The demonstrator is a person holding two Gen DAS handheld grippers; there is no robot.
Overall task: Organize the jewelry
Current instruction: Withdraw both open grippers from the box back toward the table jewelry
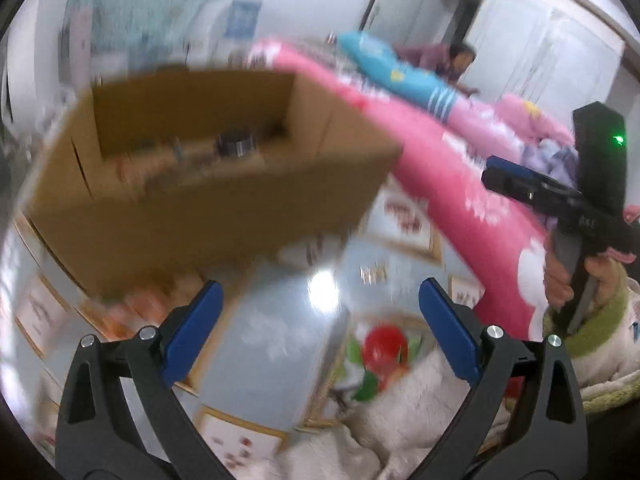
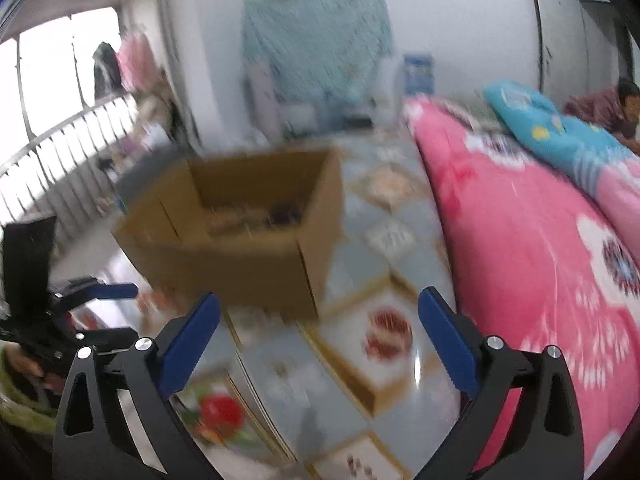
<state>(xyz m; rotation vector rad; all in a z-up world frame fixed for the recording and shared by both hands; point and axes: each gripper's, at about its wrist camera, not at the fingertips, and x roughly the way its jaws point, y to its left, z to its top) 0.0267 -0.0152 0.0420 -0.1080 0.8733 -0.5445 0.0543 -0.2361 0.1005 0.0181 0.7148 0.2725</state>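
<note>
A pink bed (image 2: 520, 240) flanks the tiled floor (image 2: 360, 380). Open brown box (image 2: 240, 236), contents blurred. Both tongs (image 1: 320, 332) (image 2: 320, 336) gape wide, empty.

A glossy tiled floor (image 2: 360, 264), pale blue with gold-framed picture squares, carries an open cardboard box (image 2: 240, 248) standing upright. Something dark and round lies in the box, too blurred to name. Beside the floor a bed is covered by a pink quilt (image 2: 520, 240), with a blue pillow (image 2: 536, 120) lying on it.
</note>
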